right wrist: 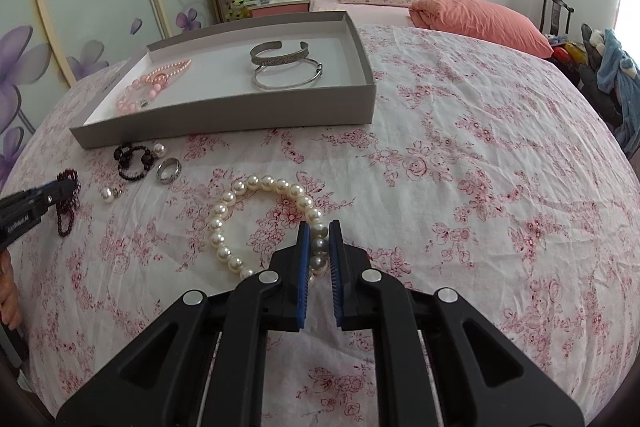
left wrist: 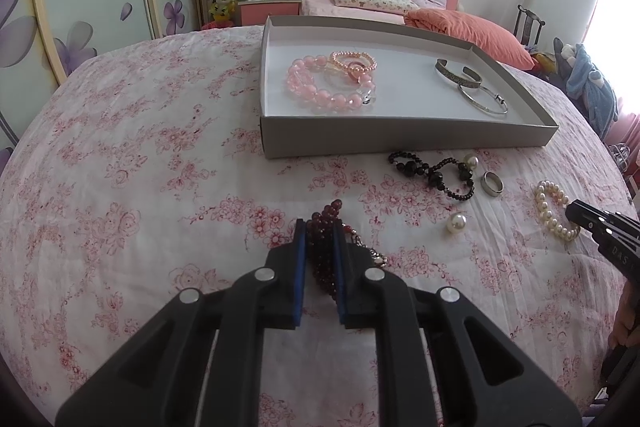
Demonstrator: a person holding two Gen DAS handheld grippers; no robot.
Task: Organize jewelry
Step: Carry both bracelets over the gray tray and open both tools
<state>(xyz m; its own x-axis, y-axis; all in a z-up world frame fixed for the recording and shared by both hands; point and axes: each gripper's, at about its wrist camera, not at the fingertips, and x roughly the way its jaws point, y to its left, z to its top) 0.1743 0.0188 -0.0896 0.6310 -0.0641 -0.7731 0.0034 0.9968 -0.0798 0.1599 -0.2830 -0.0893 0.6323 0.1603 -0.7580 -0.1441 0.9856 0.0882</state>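
Left view only: pink beads (left wrist: 320, 83); right view only: whole pearl bracelet (right wrist: 256, 223).

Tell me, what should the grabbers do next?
Probably lift both bracelets toward the box. The left gripper pinches the dark red beads, the right gripper pinches the pearl bracelet, and both still lie on the bedspread.
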